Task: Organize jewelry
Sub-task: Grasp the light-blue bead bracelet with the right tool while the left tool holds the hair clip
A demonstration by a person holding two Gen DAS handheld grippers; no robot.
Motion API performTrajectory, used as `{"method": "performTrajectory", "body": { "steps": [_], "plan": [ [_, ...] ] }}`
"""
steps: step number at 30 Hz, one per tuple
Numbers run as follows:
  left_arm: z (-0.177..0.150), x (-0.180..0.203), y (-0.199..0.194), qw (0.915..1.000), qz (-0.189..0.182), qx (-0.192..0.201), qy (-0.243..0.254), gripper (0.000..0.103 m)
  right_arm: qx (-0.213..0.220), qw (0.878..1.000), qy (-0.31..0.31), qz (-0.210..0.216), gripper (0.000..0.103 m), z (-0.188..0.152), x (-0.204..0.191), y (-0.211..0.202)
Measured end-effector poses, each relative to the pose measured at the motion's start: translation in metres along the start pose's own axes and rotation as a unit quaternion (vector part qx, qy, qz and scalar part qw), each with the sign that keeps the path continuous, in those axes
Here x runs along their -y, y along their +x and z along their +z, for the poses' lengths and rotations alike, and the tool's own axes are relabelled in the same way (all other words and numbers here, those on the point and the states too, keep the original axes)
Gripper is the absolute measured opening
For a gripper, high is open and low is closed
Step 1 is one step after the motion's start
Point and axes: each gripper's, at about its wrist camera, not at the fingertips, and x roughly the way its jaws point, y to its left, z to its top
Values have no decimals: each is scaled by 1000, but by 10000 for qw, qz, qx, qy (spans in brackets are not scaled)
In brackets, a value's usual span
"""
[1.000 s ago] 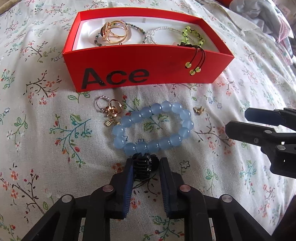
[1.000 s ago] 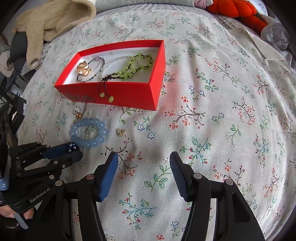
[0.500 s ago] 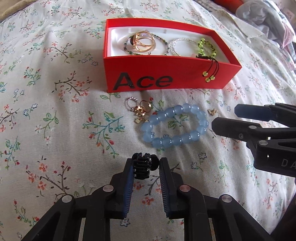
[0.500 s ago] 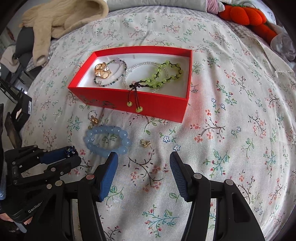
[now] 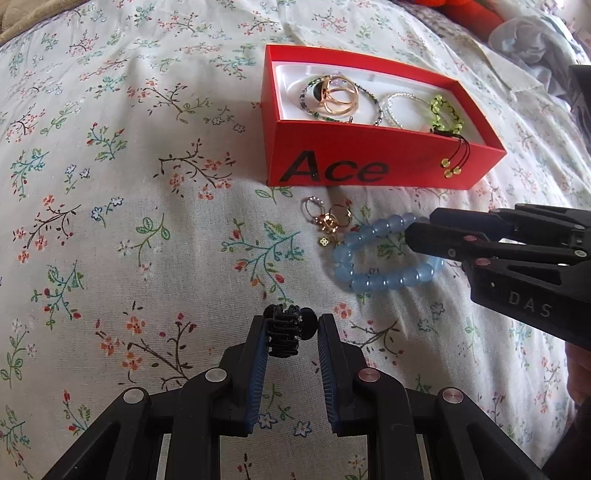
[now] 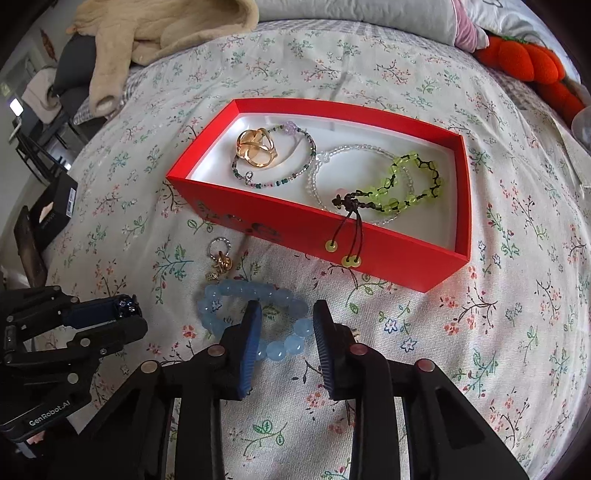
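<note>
A red box (image 5: 369,170) (image 6: 388,254) marked "Ace" lies on the floral bedspread and holds gold rings (image 6: 256,147), a multicolour bead bracelet, a clear bead bracelet and a green bead bracelet (image 6: 410,184). In front of it lie a blue bead bracelet (image 5: 384,275) (image 6: 284,317) and a cluster of small rings (image 5: 327,219) (image 6: 221,258). My left gripper (image 5: 291,325) is shut on a small black hair claw (image 5: 286,330), left of the bracelet. My right gripper (image 6: 284,314) is open, its fingers straddling the bracelet's right side.
A beige garment (image 6: 155,33) and grey pillows lie at the far end of the bed. Orange plush toys (image 6: 528,62) sit at the far right. A black box (image 6: 55,203) stands off the bed's left edge.
My right gripper has moved left and forward onto the blue bracelet and narrowed its opening. My left gripper has pulled back and left with the black claw; the small gold charm is now hidden.
</note>
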Motion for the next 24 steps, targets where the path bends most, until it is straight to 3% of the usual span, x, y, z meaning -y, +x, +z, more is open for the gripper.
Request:
{"method": "performTrajectory", "body": {
  "steps": [8, 10, 24],
  "plan": [
    [3, 4, 1, 10000, -4, -1, 33, 21, -63, 9999, -56, -79, 22, 0, 1, 8],
    [4, 4, 2, 10000, 3, -24, 42, 21, -52, 9999, -73, -103, 13, 0, 1, 7],
    [12, 9, -14, 9996, 33, 209, 177, 21, 418, 9984, 118, 362, 12, 2, 2, -44]
  ]
}}
